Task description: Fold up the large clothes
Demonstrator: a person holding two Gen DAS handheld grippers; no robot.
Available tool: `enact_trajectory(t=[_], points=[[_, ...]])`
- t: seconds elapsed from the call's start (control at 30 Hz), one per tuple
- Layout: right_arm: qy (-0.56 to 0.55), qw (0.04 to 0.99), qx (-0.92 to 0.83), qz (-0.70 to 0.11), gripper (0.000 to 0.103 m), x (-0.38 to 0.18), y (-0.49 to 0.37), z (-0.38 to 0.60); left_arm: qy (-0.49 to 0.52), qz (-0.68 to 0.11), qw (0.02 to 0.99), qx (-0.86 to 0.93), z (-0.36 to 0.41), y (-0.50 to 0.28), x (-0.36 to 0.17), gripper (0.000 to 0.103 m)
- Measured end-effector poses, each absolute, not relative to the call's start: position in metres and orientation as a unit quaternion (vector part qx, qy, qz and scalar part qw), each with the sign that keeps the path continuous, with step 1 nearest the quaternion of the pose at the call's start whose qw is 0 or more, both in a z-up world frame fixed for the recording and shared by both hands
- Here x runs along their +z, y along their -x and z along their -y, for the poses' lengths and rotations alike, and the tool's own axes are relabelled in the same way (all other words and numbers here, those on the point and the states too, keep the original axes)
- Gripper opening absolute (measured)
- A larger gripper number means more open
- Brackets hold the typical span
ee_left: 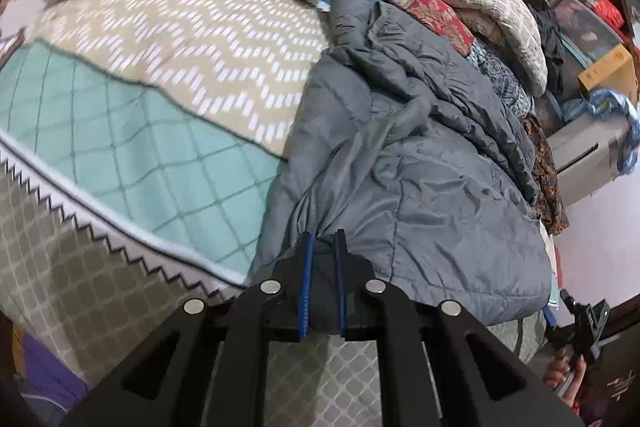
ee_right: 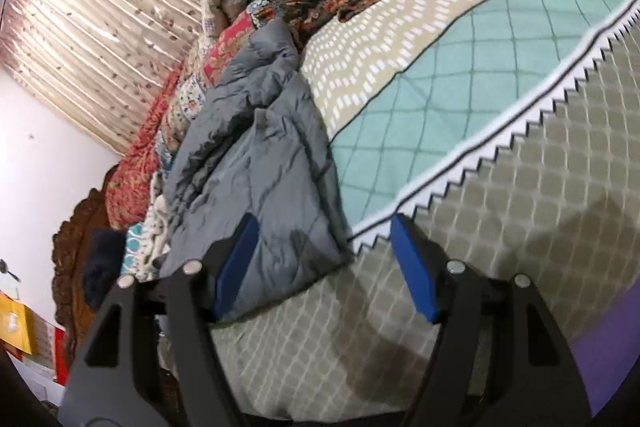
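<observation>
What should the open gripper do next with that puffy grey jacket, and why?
Probably close on the near corner of the puffy grey quilted jacket. The right gripper is open with that corner between its fingers, while the left gripper already pinches another bunched edge; both grips let it lift.

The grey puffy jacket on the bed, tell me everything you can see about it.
The grey jacket is quilted, with a smooth, slightly shiny shell that looks like nylon. It lies crumpled and unfolded on the patterned bedspread, against a pile of printed fabrics. The left gripper is shut on a bunched edge of it. The right gripper is open over its near corner, not gripping.
</observation>
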State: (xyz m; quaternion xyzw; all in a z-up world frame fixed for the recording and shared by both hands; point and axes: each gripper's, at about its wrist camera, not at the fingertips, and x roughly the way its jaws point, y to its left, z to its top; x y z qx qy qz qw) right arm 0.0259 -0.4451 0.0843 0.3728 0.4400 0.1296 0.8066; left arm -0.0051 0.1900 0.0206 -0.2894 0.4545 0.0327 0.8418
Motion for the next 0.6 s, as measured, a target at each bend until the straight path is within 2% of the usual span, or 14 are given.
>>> enact_trajectory(t=[0.2,0.37,0.6], points=[[-0.375,0.789,0.166,-0.459,0.066,0.089,-0.025,0.425,0.327,-0.437,0.833,0.086,-0.208,0.027,0.034,0.0],[-0.409,0.755,0.181,-0.479,0.067,0.075,-0.025,0.414,0.41,-0.442,0.797,0.043,-0.212,0.038,0.029,0.0],[-0.481,0.713,0.19,-0.473,0.078,0.069,-0.026,0.418,0.506,-0.441,0.741,0.006,-0.207,0.027,-0.003,0.0]])
